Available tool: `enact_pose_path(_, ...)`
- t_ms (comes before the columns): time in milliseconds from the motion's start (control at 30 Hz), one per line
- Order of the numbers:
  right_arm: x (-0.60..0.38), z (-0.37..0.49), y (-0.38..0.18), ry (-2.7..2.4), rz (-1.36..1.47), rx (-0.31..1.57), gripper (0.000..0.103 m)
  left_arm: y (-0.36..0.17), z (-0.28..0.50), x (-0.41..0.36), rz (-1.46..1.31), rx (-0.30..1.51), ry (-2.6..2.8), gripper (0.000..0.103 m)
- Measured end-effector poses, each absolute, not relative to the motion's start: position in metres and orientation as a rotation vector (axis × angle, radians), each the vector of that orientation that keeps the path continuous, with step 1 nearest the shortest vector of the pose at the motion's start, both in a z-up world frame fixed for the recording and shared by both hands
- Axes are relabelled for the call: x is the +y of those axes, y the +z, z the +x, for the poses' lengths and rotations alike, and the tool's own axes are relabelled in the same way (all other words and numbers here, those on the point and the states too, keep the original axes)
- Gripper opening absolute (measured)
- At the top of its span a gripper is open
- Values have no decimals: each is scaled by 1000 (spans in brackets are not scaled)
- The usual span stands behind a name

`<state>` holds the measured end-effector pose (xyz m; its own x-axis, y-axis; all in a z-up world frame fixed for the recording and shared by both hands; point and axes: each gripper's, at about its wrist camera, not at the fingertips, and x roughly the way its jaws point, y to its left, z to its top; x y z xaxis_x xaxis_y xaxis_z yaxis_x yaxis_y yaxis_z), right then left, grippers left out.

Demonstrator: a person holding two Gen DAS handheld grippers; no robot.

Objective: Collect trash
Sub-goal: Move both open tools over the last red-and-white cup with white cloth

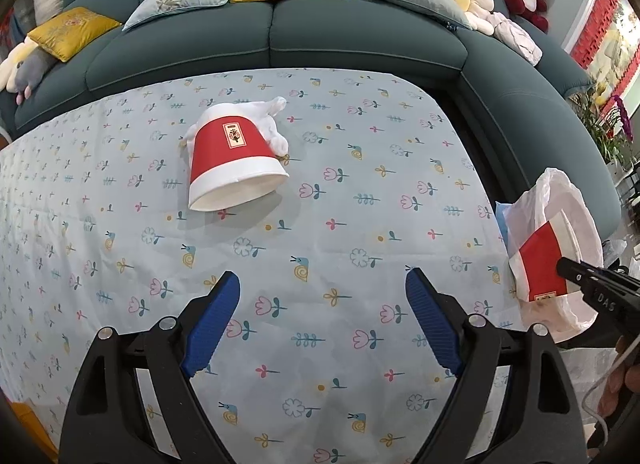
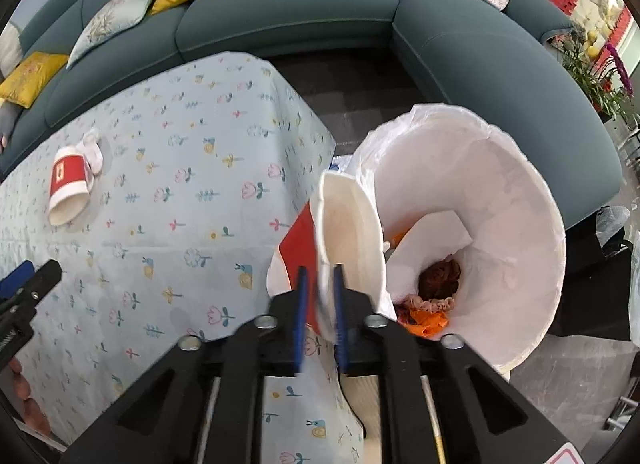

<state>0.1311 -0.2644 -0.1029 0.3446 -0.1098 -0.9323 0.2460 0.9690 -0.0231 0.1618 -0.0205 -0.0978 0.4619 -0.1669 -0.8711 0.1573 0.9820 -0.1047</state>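
right gripper (image 2: 320,300) pinching rim of red-white paper cup (image 2: 348,224) at edge of lined trash bin (image 2: 520,192); second cup (image 2: 68,188) lying on tablecloth (image 2: 180,184)

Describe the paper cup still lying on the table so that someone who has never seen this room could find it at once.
Start at the table with the flower-and-snail tablecloth in front of the teal sofa. Toward its sofa side a red and white paper cup lies on its side against a crumpled white tissue. The other paper cup is pinched in the right gripper at the white-lined bin.
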Motion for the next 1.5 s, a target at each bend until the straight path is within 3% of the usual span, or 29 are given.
enact_pose_path(467, -313, 108, -37, -512, 216, 988, 4, -93, 160, -12, -27, 1070, -178, 81)
enact_pose_path(533, -317, 108, -38, -528, 243, 1001, 13, -92, 160, -12, -26, 1070, -175, 81)
enact_pose_path(600, -314, 107, -35, -515, 265, 987, 39, -92, 162, -10, -29, 1071, -168, 81)
enact_pose_path(667, -302, 112, -30, -474, 254, 963, 43, -91, 164, -7, -35, 1070, -157, 81)
enact_pose_path(967, -220, 142, -31, -207, 190, 979, 43, -88, 193, 22, -86, 1068, -81, 87)
enact_pose_path(1500, -140, 222, -80, -34, 281, 1003, 43, -133, 277, 41, -128, 1172, -60, 86)
